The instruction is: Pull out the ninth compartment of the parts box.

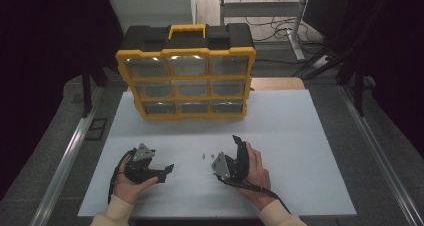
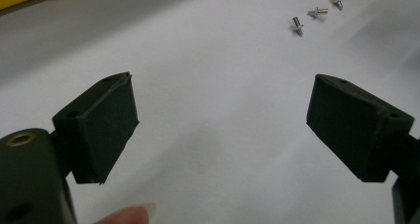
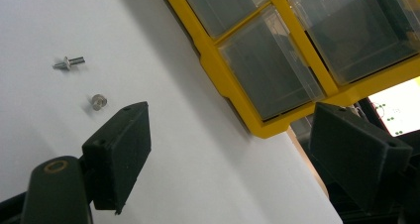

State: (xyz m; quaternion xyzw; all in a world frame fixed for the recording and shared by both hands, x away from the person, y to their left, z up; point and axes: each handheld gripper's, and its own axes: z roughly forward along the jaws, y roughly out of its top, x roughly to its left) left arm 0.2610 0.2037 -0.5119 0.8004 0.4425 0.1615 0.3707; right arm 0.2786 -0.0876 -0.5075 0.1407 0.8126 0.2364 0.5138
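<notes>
While both my claws, left and right, rest released on the white table, three small screws lie between them; I should approach one squarely, jaws astride.

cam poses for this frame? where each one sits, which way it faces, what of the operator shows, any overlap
High view: above the person's side, facing forward and down on the white table, yellow organizer, both hands, left gripper, right gripper.
Left gripper view: rides the left gripper, looking along its open jaws at three small metal screws; a fingertip shows.
Right gripper view: rides the right gripper, tilted, toward the organizer's drawers.
Shared: screws and organizer.
</notes>
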